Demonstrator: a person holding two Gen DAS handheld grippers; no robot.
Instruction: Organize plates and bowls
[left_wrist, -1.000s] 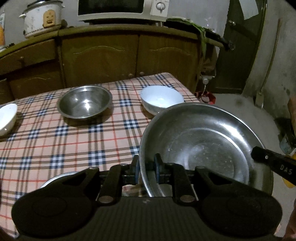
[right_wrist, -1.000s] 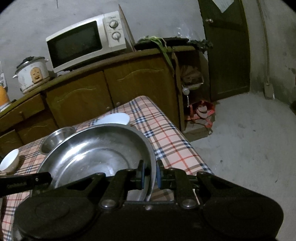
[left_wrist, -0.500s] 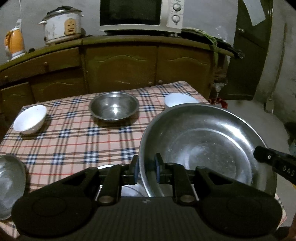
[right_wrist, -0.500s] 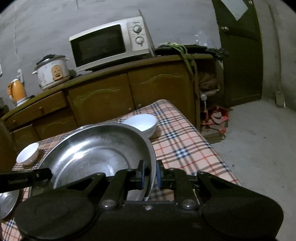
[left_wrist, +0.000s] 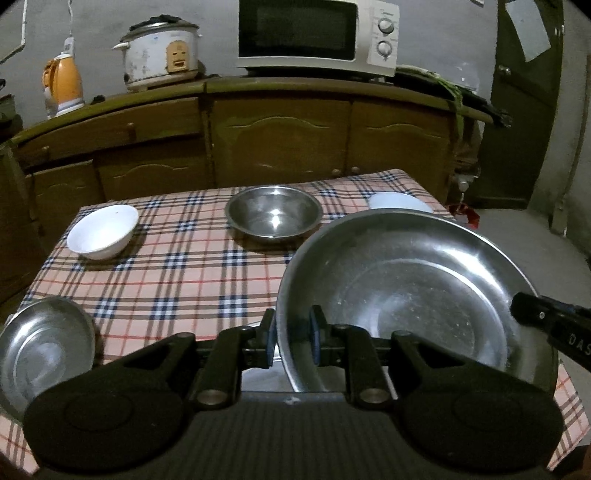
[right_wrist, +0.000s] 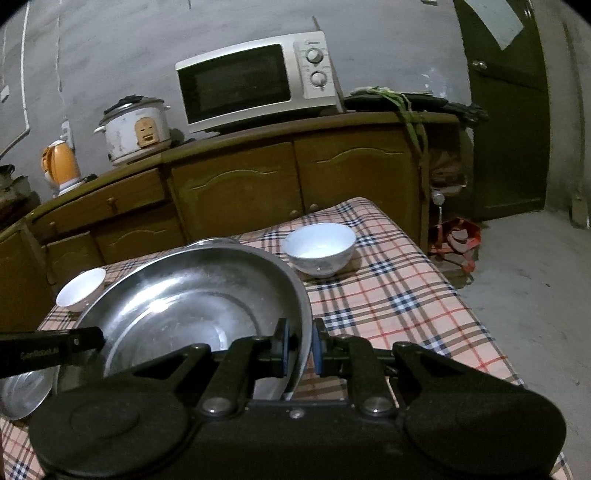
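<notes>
The wide shallow stainless-steel basin (left_wrist: 406, 295), raised above the plaid-clothed table (left_wrist: 184, 273), is pinched at opposite rims by the left gripper (left_wrist: 291, 341) and right gripper (right_wrist: 299, 349); uneven lifting could tilt it free.

1. Walls: bare grey plaster (right_wrist: 110, 55), dim light.
2. Long wooden sideboard (left_wrist: 280, 136) along back wall, w/ panelled doors & drawers.
3. On top, L to R: orange kettle (left_wrist: 62, 86), white rice cooker (left_wrist: 159, 55), white microwave (left_wrist: 317, 35), dark stuff w/ green stalks (right_wrist: 402, 99).
4. Dark green door (right_wrist: 509, 110) at right, paper stuck high up.
5. Floor: grey concrete (right_wrist: 524, 295); red bag (right_wrist: 458, 236) by sideboard end.
6. Table under plaid cloth (left_wrist: 192, 266).
</notes>
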